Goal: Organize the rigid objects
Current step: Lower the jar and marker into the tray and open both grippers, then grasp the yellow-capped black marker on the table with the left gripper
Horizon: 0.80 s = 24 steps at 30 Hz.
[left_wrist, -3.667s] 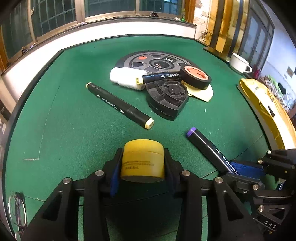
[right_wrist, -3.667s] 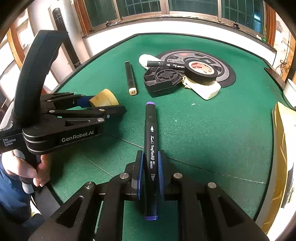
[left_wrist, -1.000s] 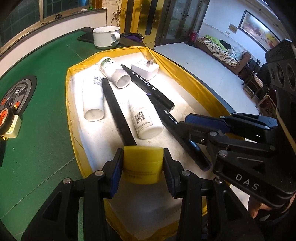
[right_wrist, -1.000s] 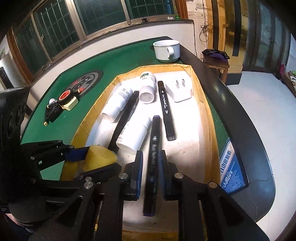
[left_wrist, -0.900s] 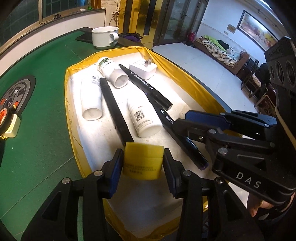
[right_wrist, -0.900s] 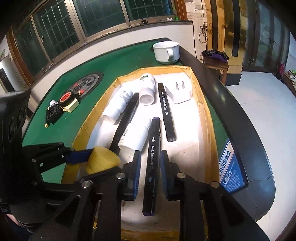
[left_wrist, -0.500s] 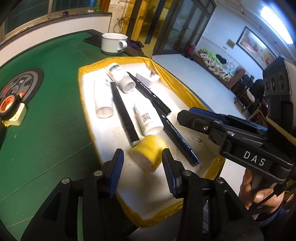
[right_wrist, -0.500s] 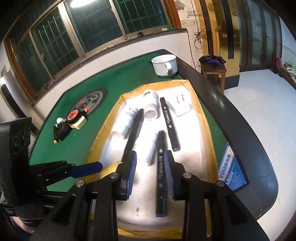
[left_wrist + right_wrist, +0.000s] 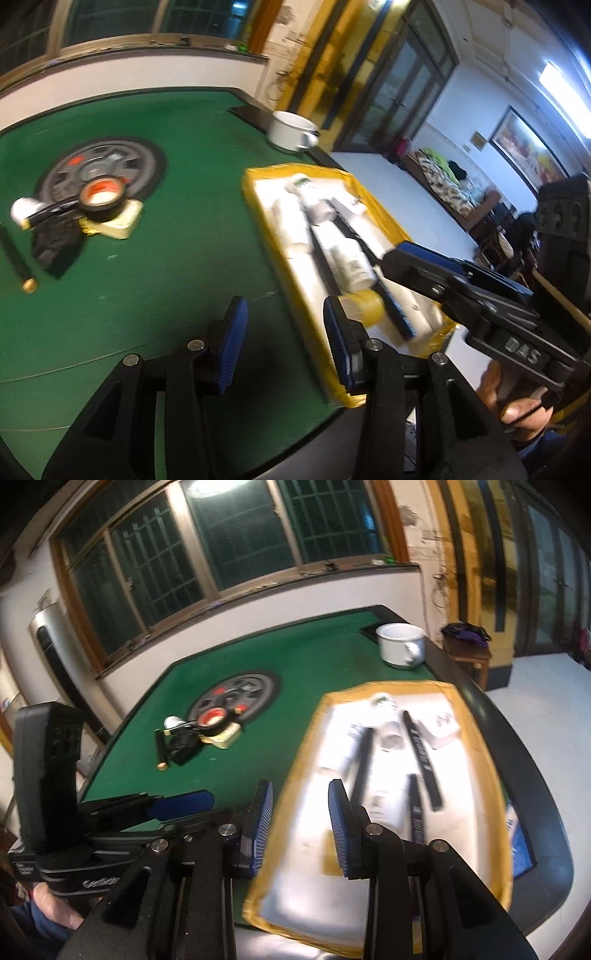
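The table (image 9: 303, 664) carried a yellow tray (image 9: 306, 746) at its right edge, and most of the sorted things already lay inside it: white bottles, black markers and a yellow jar (image 9: 364, 308) near the tray's near end. A small heap was left on the green cloth toward the far left side of the table, well apart from the tray: a tape roll (image 9: 100, 194) on a pale block, a dark marker (image 9: 161, 751) beside it, and a black piece I could not identify.

This heap seemed to be what the next move depends on. From both tongs it lay ahead and to the left. The marker's long axis ran roughly from the far side toward the near edge of the table. The left tongs (image 9: 282, 338) looked nearer to it, as they hovered over the cloth just left of the tray. The right tongs (image 9: 301, 821) hovered above the tray's near left rim.

Both tongs stood wide apart and held nothing, each tilted downward toward the table. The pictures were blurred, so small details stayed uncertain.
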Tool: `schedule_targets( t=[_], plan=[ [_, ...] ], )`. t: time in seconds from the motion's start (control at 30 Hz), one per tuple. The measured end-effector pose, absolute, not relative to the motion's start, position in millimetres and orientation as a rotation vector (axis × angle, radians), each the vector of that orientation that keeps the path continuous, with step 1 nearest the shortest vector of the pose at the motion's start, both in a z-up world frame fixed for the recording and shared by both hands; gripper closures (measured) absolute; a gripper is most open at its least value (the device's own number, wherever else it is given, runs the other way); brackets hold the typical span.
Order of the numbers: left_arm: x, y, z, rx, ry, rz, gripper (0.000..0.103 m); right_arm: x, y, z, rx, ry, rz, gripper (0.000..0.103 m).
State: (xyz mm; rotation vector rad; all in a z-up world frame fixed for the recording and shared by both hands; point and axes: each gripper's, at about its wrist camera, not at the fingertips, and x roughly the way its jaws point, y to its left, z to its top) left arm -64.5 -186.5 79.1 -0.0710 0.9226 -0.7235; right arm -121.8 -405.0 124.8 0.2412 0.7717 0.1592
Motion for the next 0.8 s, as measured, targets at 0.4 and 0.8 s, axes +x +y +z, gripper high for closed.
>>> schedule_targets(
  t=[0.4,0.8],
  plan=[
    [6,-26,59,-0.281,0.946,-0.247,0.062,-97,-325,102,0.146,0.809,0.370,0.067],
    [100,-4,13,-0.295,1.076,0.001,0.062,-93,-328,97,0.143,0.804,0.392,0.067]
  ],
)
